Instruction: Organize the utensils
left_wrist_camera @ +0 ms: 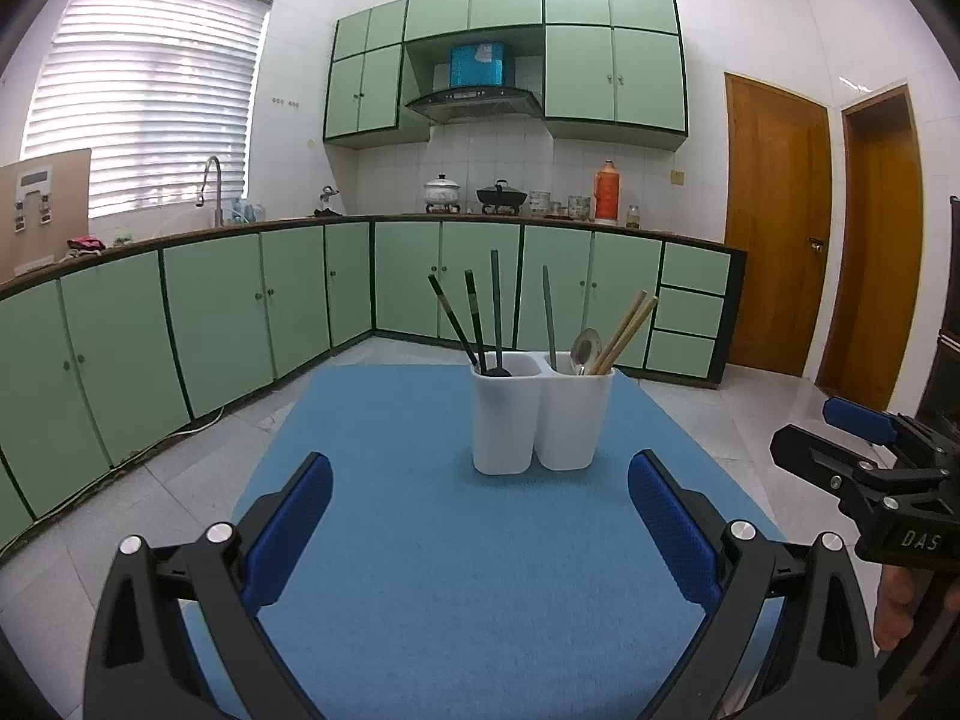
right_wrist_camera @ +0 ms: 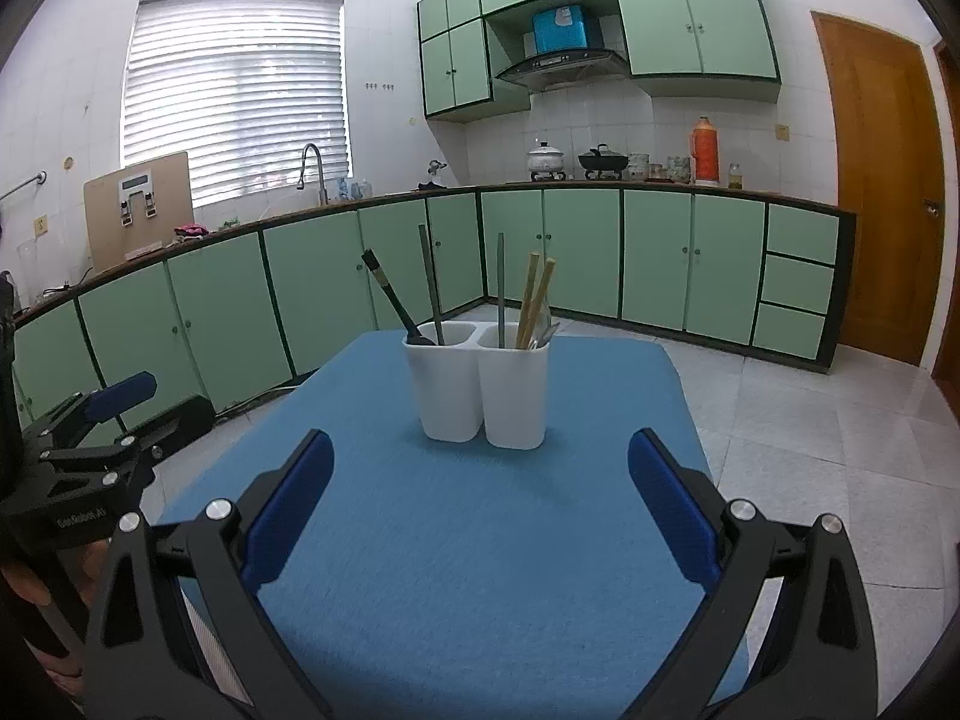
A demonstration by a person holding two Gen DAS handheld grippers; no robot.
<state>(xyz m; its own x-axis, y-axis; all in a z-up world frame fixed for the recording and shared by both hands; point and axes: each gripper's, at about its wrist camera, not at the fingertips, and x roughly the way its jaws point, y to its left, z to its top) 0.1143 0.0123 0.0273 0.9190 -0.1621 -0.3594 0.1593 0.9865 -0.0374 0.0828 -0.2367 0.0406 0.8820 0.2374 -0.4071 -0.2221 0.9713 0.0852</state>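
A white two-compartment utensil holder (left_wrist_camera: 540,414) (right_wrist_camera: 483,381) stands upright on a blue mat (left_wrist_camera: 456,552) (right_wrist_camera: 480,540). Its left compartment holds black chopsticks (left_wrist_camera: 456,324) (right_wrist_camera: 390,297) and a dark spoon. Its right compartment holds wooden chopsticks (left_wrist_camera: 627,330) (right_wrist_camera: 534,300), a grey-green stick and a metal spoon (left_wrist_camera: 585,348). My left gripper (left_wrist_camera: 480,534) hovers open and empty in front of the holder. My right gripper (right_wrist_camera: 480,516) is also open and empty, well short of the holder. Each gripper shows at the edge of the other's view.
Green kitchen cabinets (left_wrist_camera: 240,312) and a counter with pots, a sink and an orange thermos (left_wrist_camera: 607,192) run along the back. Wooden doors (left_wrist_camera: 774,228) stand at the right. Tiled floor surrounds the table.
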